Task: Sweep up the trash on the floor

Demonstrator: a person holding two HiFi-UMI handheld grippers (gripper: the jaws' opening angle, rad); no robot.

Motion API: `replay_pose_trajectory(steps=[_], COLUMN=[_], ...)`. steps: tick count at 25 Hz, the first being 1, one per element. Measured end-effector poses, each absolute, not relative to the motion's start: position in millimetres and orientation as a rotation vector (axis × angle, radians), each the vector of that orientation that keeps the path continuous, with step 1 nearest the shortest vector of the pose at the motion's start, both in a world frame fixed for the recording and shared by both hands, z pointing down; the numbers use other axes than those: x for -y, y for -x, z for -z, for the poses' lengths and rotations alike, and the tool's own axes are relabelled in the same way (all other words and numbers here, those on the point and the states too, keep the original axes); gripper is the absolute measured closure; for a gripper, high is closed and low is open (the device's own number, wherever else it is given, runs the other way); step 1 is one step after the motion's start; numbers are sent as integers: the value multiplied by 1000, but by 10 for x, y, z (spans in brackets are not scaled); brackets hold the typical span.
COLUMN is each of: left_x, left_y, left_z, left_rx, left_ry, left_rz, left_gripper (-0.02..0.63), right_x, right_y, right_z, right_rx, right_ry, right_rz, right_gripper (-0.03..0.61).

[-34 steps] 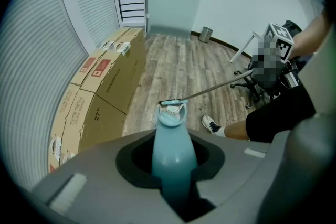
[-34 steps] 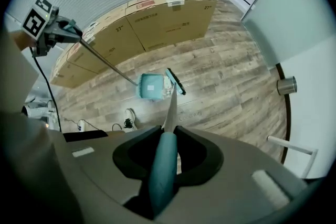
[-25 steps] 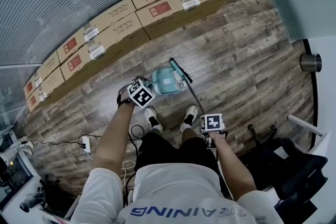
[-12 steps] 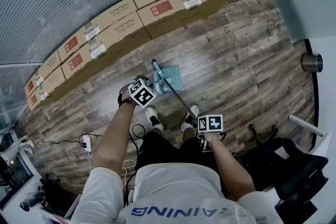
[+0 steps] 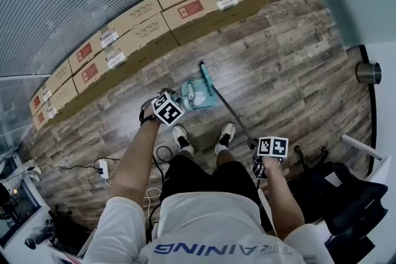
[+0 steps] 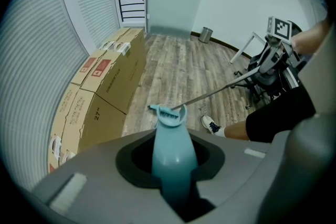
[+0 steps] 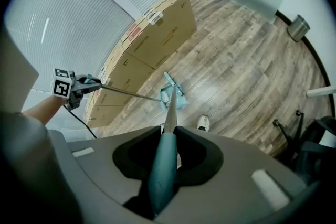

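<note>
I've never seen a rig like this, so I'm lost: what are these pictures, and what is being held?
There is no robot here. A person stands on a wood floor with a hand-held gripper in each hand. One picture looks down from a camera on the person's head. Each of the other two looks along one gripper's jaws. The left gripper is shut on the handle of the dustpan. The right gripper is shut on the handle of the broom. The broom's head meets the dustpan, just ahead of the shoes. Cardboard boxes stand beyond.

Glossy wood-plank floor (image 5: pixel 297 59), matt cardboard boxes (image 5: pixel 154 28)
</note>
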State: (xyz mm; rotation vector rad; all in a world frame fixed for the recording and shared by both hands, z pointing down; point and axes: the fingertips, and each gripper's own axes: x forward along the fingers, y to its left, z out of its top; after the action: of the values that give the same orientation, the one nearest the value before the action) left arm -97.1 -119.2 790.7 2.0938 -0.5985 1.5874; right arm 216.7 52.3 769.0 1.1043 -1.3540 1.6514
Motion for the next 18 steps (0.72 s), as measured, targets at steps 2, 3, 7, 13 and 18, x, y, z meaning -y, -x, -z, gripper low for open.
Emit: replay_pose_trajectory(steps=[2,3,7,13,18], left_x=[1191,1192,1189,1186,1182], left_y=[970,970,965,959,955], left_z=[-7905,-7904,-7911,-7906,-7906], left_rx=[598,599,600,602,601], left_ry=[-2094,-2094,-2092,-2096,-2095], left_rz=[-1588,-1589,-1591,-1594,-1595], left_gripper=[525,525,525,525,525], right_x=[-466,-435,-360,-444,-615], right_y=[-2433,-2569,-3049,-3083,-2417], right_z=[-7685,-7695,-7791,-7962,-8012], right_rx=[1327,1305,1194,1138,1182], right_ry=[-1182,-1224,-1346,-1268,-1086], right_rz=[-1634,-1629,-1529,-1344,-1302], right_gripper=[469,469,469,469,471])
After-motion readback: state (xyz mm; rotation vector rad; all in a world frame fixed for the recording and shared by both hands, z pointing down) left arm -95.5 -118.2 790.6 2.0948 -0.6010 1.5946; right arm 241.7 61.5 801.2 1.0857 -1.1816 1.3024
